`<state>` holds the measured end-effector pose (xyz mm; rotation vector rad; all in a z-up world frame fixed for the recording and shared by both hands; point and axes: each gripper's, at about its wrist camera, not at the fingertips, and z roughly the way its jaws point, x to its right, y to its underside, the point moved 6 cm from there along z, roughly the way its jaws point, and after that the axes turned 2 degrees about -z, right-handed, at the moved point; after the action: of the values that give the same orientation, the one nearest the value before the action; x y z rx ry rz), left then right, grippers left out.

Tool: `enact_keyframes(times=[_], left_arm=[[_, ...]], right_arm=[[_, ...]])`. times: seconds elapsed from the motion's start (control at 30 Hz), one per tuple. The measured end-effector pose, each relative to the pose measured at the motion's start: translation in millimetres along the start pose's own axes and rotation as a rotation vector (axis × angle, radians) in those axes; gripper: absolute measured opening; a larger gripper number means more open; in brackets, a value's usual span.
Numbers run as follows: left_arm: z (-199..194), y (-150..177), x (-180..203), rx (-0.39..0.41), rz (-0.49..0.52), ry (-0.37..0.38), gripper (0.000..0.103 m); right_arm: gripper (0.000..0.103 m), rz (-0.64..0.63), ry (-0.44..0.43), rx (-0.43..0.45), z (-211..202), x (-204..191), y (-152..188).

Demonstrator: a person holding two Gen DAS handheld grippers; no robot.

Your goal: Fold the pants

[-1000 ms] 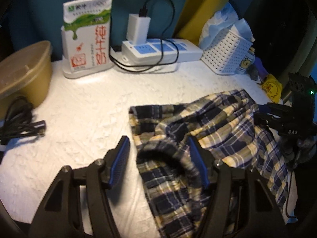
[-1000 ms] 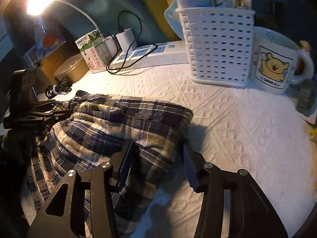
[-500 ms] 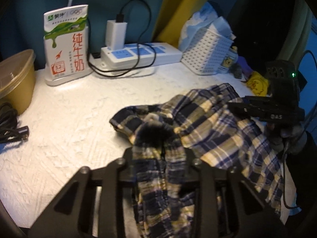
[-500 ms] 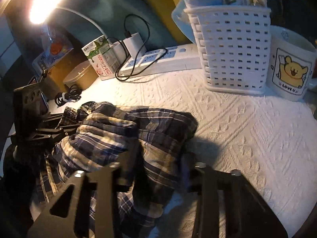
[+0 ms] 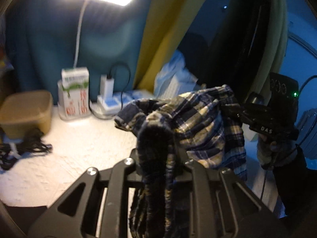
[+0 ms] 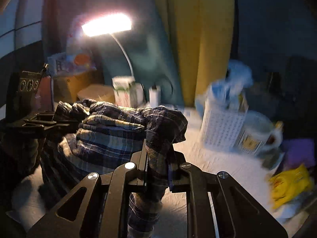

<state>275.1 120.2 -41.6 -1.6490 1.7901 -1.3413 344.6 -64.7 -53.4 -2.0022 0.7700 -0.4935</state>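
The plaid pants (image 5: pixel 194 119), navy, cream and blue checks, hang bunched in the air between both grippers, lifted off the white textured table (image 5: pixel 79 148). My left gripper (image 5: pixel 158 158) is shut on a dark bunched edge of the pants. My right gripper (image 6: pixel 157 158) is shut on another bunch of the pants (image 6: pixel 118 130). Each gripper shows in the other's view: the right one (image 5: pixel 263 119) at the far end of the cloth, the left one (image 6: pixel 29 123) at the left. The fingertips are hidden by fabric.
At the table's back stand a milk carton (image 5: pixel 74 95), a power strip with charger (image 5: pixel 116 101), a tan lidded container (image 5: pixel 25 113) and black cables (image 5: pixel 25 148). A white basket (image 6: pixel 223 127), bear mug (image 6: pixel 255 136) and yellow item (image 6: pixel 291 182) sit right. A lamp (image 6: pixel 107 24) shines above.
Both grippers closed on the pants and then lifted them off the table. The views have tilted upward, and the cloth now hangs stretched between the two grippers.
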Motion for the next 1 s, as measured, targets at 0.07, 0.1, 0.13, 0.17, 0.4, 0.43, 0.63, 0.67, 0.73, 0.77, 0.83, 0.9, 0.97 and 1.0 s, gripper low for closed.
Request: enact_keyframes(times=[0.07,0.1,0.13,0.17,0.4,0.43,0.63,0.67,0.73,0.77,0.83,0.9,0.97,1.0], left_arm=[[-26.4,-6.9,10.4,0.053,0.019,-0.008,0.017],[-42.3,-11.2,16.2,0.085,0.030,-0.013,0.017],[-55.5,-14.5,21.3,0.111,0.037,-0.016,0.017],[-69.6,-17.7,26.8,0.137,0.046,-0.020,0.017],[-152.0,-28.0,58.0,0.273,0.129,-0.102,0.017],[-163.8,-28.3,61.9,0.290,0.141,-0.119,0.017],[-229.1,-23.5,63.3,0.360,0.157,-0.218,0.018],[-236.1,-21.6,59.6,0.362,0.150,-0.234,0.018],[-247.1,-16.1,52.7,0.363,0.136,-0.263,0.018],[-253.8,-11.9,47.5,0.362,0.128,-0.274,0.018],[-265.0,-3.2,39.2,0.360,0.109,-0.297,0.018],[-273.3,5.3,27.3,0.353,0.089,-0.320,0.018],[-277.2,14.3,8.0,0.340,0.060,-0.352,0.018],[-275.1,17.2,-3.0,0.327,0.041,-0.365,0.018]], right_arm=[[0.016,-0.004,0.000,0.037,-18.3,-7.7,-11.0],[0.016,-0.013,0.002,0.063,-30.8,-13.8,-18.5],[0.016,-0.021,0.006,0.078,-37.5,-17.8,-22.3],[0.016,-0.034,0.010,0.101,-48.1,-23.6,-28.6],[0.015,-0.126,0.002,0.228,-109.3,-70.6,-61.1],[0.015,-0.134,-0.004,0.245,-116.3,-78.2,-65.4],[0.016,-0.179,-0.070,0.308,-137.0,-121.0,-81.5],[0.016,-0.184,-0.083,0.310,-136.2,-128.0,-83.5],[0.016,-0.184,-0.116,0.313,-134.1,-143.2,-86.0],[0.016,-0.184,-0.129,0.313,-132.9,-150.1,-86.6],[0.016,-0.173,-0.159,0.303,-123.7,-165.1,-88.4],[0.016,-0.155,-0.190,0.286,-110.9,-175.4,-87.5],[0.016,-0.137,-0.224,0.252,-91.8,-188.4,-84.2],[0.016,-0.133,-0.234,0.239,-84.7,-192.2,-82.2]])
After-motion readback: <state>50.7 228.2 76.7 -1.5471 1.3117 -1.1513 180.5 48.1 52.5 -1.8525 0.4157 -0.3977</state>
